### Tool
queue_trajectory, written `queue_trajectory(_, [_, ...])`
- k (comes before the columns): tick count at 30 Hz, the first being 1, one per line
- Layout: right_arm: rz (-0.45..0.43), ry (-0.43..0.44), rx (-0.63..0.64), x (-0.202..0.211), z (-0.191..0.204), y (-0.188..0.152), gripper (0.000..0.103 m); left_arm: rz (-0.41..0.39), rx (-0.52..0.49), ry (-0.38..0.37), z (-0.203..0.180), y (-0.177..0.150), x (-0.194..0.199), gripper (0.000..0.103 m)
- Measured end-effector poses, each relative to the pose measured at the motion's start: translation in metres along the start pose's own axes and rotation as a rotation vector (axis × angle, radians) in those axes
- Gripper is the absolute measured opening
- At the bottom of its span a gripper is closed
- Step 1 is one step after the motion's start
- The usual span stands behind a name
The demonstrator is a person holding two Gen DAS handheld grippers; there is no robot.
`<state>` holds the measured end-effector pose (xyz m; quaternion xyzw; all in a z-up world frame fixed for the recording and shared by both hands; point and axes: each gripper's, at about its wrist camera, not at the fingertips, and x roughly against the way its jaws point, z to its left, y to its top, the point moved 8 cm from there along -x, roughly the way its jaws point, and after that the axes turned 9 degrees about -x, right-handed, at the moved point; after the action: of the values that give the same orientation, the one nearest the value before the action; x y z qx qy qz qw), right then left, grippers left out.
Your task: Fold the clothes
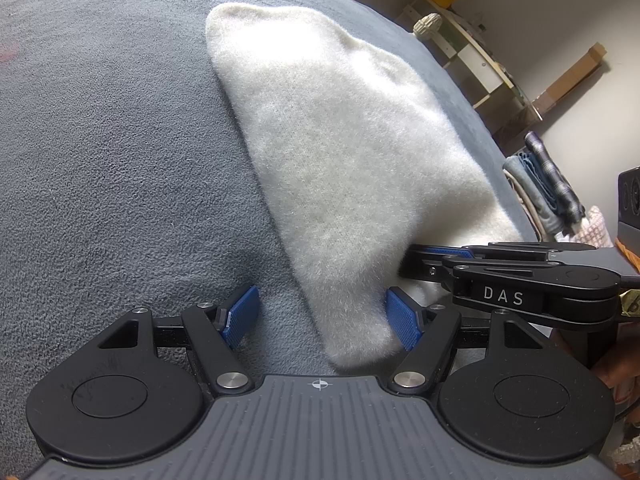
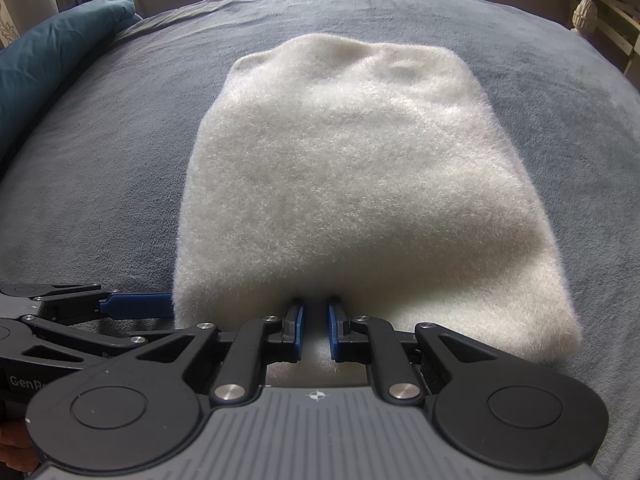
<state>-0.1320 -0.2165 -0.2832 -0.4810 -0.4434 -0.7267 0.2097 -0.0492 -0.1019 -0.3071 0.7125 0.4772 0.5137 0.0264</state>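
Sweater [image 1: 340,152], white and fuzzy, lies folded into a thick oblong on the grey blanket [image 1: 100,140] of a bed. In the left wrist view the left tool [image 1: 322,318] has its 2 blue pads spread wide; the near corner of the sweater lies between them, against the right-hand pad, and the left-hand pad stands clear over the blanket. The right tool [image 1: 430,258] reaches in from the right, its tip against the sweater's near edge. A shelf [image 1: 472,52] and a stack of folded clothes [image 1: 540,184] stand beyond the bed.

In the right wrist view the sweater [image 2: 352,184] fills the middle. The right tool [image 2: 315,330] has its pads [image 2: 298,332] close together with a narrow gap, its tips tucked under the near fold; white fabric shows between them, but whether they pinch it I cannot tell. The left tool [image 2: 140,306] comes in from the left, 1 blue pad touching the sweater's near left corner. A teal pillow [image 2: 52,56] lies at the far left.
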Motion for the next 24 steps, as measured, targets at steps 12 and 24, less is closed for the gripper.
queue_trajectory(12, [-0.004, 0.0, 0.0, 0.0001, -0.0009, 0.0003, 0.012, -0.001, 0.0, 0.0, 0.0001, -0.0001, -0.0004, 0.071])
queue_trajectory(24, [-0.013, -0.003, 0.006, 0.0003, 0.0001, -0.0019, 0.012, -0.002, 0.001, -0.001, 0.0007, 0.0001, -0.0004, 0.071])
